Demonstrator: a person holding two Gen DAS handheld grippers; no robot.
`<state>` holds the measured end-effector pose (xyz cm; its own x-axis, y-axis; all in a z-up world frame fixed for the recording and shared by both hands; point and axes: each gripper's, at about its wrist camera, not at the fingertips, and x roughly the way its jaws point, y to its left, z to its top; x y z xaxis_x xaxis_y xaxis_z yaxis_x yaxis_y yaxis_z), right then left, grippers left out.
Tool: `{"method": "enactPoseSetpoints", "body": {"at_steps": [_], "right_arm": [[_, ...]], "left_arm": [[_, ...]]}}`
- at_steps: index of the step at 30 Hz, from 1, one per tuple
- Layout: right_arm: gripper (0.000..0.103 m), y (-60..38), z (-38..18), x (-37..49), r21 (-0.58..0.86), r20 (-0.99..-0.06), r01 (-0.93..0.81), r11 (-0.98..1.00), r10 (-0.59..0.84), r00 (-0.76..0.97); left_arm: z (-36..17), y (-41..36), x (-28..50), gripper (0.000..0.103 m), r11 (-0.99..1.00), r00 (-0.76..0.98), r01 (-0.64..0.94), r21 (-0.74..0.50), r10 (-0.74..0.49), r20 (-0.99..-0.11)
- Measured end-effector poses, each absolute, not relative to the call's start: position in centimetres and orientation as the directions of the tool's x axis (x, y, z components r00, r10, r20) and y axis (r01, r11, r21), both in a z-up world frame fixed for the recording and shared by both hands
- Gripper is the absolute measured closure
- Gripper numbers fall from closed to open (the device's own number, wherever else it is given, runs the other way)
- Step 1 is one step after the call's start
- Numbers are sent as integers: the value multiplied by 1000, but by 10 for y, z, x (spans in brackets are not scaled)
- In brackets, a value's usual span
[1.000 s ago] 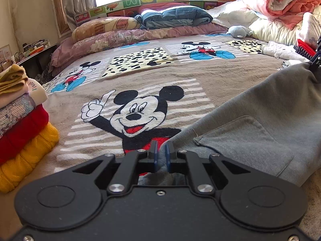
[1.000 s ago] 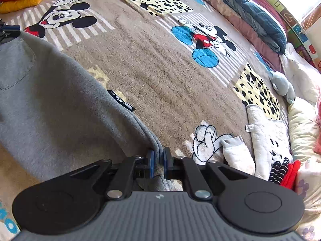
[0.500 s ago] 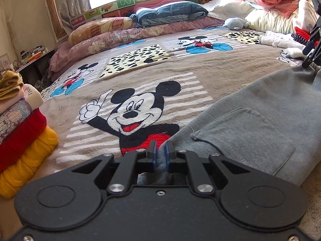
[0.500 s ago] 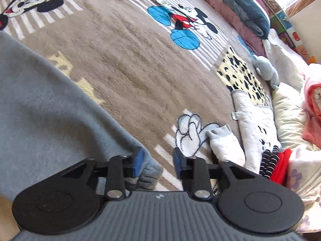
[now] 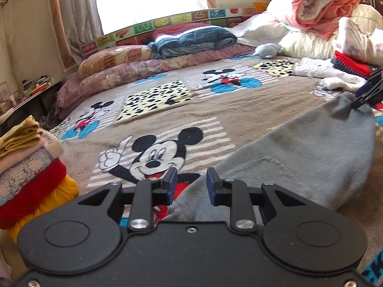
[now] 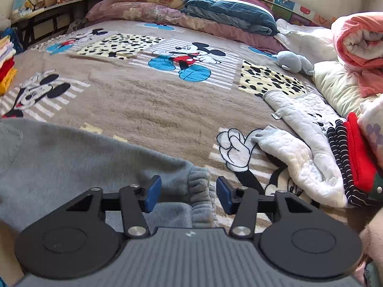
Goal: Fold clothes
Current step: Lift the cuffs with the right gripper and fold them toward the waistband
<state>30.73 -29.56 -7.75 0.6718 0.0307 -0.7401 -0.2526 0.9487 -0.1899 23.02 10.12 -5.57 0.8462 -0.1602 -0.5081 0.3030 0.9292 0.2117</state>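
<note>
The left gripper [image 5: 191,184] stands open, its two blue pads apart, and it holds nothing. The grey sweatpants [image 5: 299,157] lie flat on the bed blanket [image 5: 215,110]; one end of them reaches under and between the left gripper's fingers, but the pads do not press it. From there the cloth runs away to the front right of the left gripper, with a sewn pocket [image 5: 263,174] just ahead of the right finger. Ahead and a little to the left of this gripper is the big mouse picture [image 5: 153,155] on the blanket, and far to its left side is a stack of folded clothes [image 5: 28,167], yellow at the bottom, then red, then paler pieces. The right gripper [image 6: 188,192] is open too, quite widely, and empty. The ribbed cuff [image 6: 199,186] of the sweatpants lies between its fingers, nearer to the left one; I cannot tell whether the cloth touches the pad. The rest of the sweatpants spreads to the left of the right gripper. To the front right of it lies a white quilted garment [image 6: 299,157], and beside that, farther right, striped and red clothes [image 6: 352,157]. In the left wrist view the right gripper [image 5: 368,93] appears far to the right, at the far end of the sweatpants.
</note>
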Motion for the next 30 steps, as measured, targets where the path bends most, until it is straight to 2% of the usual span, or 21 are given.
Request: {"method": "enactPoseSetpoints", "body": {"at_steps": [1, 4, 6, 8, 12, 15, 19, 22, 24, 26, 30], "right_arm": [[57, -291, -89, 307, -251, -746, -274, 928, -5, 665], [52, -302, -111, 308, -229, -751, -240, 943, -14, 660], [39, -319, -114, 312, -137, -749, -164, 977, 6, 662], [35, -329, -117, 310, -82, -749, -134, 988, 28, 662], [38, -326, -108, 299, -99, -713, -143, 985, 30, 701], [38, -307, -92, 284, -249, -621, -180, 952, -14, 784], [38, -293, -71, 273, -256, -515, -182, 949, 25, 857], [43, -278, -69, 277, -177, -542, -296, 939, 158, 826], [44, -270, -80, 285, -138, -584, -325, 936, 188, 789], [44, -270, -90, 291, -105, -620, -319, 942, 188, 761], [45, -280, -93, 289, -47, -643, -304, 952, 204, 738]], "left_arm": [[-64, 98, 233, 78, 923, 832, 319, 215, -163, -531], [-88, 90, 243, 78, 904, 784, 365, 221, -170, -597], [-104, 84, 249, 77, 891, 750, 395, 222, -173, -638], [-105, 91, 255, 77, 916, 745, 373, 148, -200, -637], [-81, 106, 247, 76, 936, 778, 346, 57, -253, -575], [-69, 112, 239, 76, 941, 810, 338, 22, -279, -517], [-67, 101, 238, 76, 925, 805, 380, -3, -332, -492], [-82, 82, 243, 76, 909, 769, 417, 14, -344, -539], [-99, 69, 253, 72, 911, 725, 411, 41, -299, -621], [-109, 59, 252, 72, 905, 730, 415, 98, -267, -629], [-108, 61, 253, 72, 906, 722, 413, 93, -264, -639]]}}
